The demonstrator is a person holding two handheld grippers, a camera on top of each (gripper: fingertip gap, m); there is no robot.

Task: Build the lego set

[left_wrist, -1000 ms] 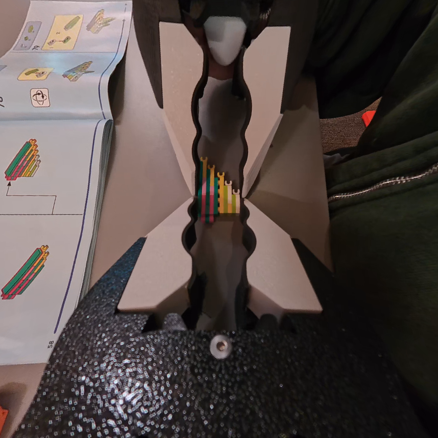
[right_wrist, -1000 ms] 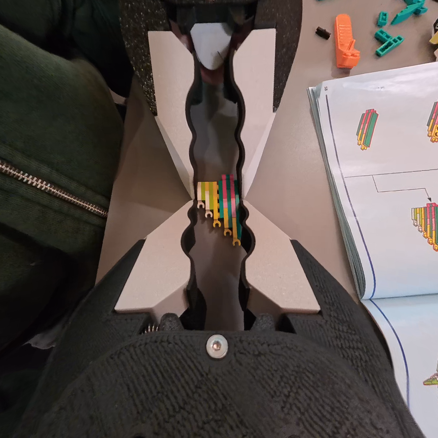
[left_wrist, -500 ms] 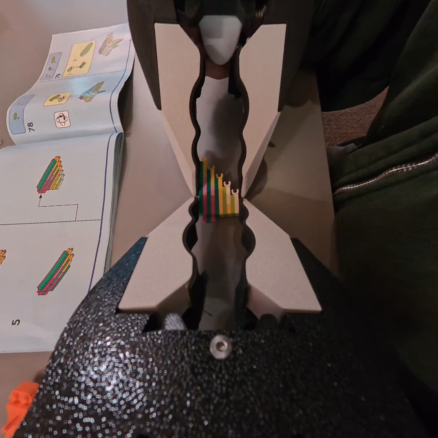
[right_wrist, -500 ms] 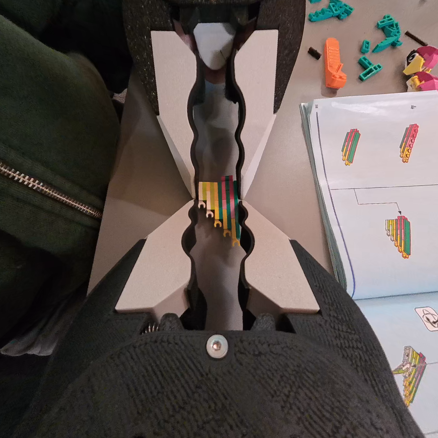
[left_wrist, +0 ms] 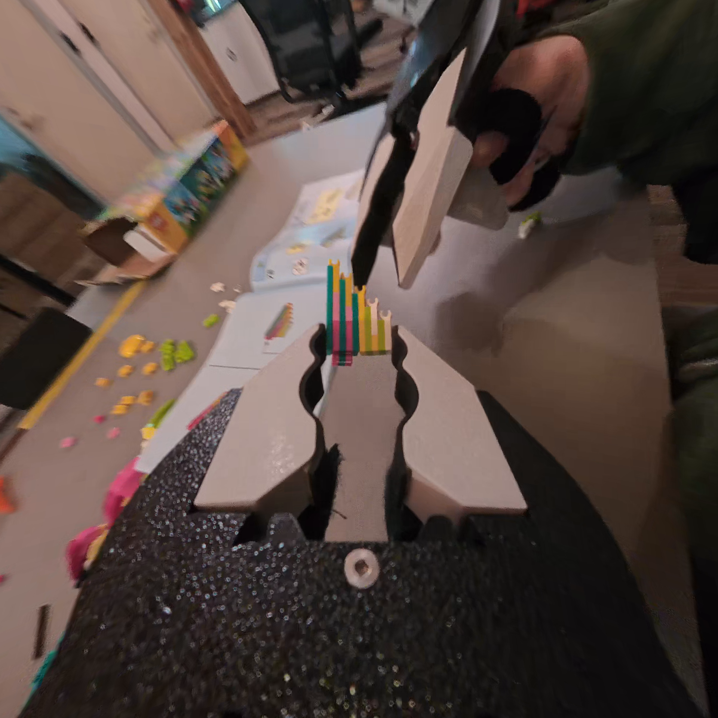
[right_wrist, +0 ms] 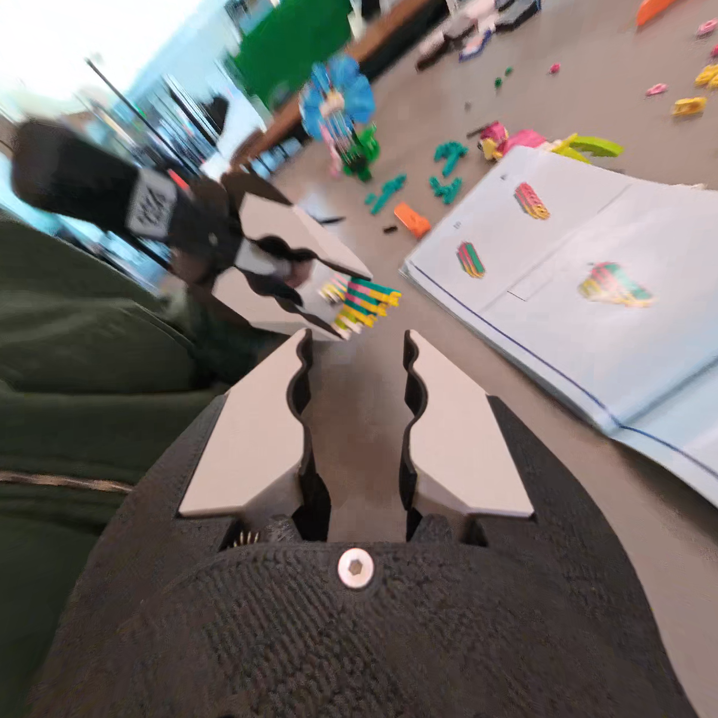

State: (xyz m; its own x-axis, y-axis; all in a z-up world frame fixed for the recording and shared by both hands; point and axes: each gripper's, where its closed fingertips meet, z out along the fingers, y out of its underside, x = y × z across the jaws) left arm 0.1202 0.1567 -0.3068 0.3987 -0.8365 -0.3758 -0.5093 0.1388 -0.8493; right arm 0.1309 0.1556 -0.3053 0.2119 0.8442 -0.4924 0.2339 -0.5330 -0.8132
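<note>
A striped lego assembly [left_wrist: 355, 326] of teal, pink, yellow and lime plates with clip ends stands upright between the tips of my left gripper [left_wrist: 356, 330], which is shut on its lower end. My right gripper [left_wrist: 382, 279] hangs just above and behind the assembly's clip ends, held by a hand [left_wrist: 544, 97], and touches nothing. In the right wrist view my right gripper [right_wrist: 357, 334] has its jaws apart and empty. There the left gripper [right_wrist: 355, 307] shows ahead to the left, holding the assembly [right_wrist: 369, 299] sideways above the table.
The open instruction booklet [right_wrist: 582, 330] lies to the right; it also shows in the left wrist view [left_wrist: 248, 349]. Loose teal pieces [right_wrist: 447, 182], an orange piece [right_wrist: 412, 219], yellow and lime pieces [left_wrist: 155, 349] and a lego box [left_wrist: 186, 194] sit on the grey table. A dark green jacket [right_wrist: 77, 369] is close on the left. My left and right fingertips are right by each other.
Both grippers were shut on the assembly, facing each other. Now the right gripper has let go and pulled away, and both have tilted up; the left still holds the assembly.
</note>
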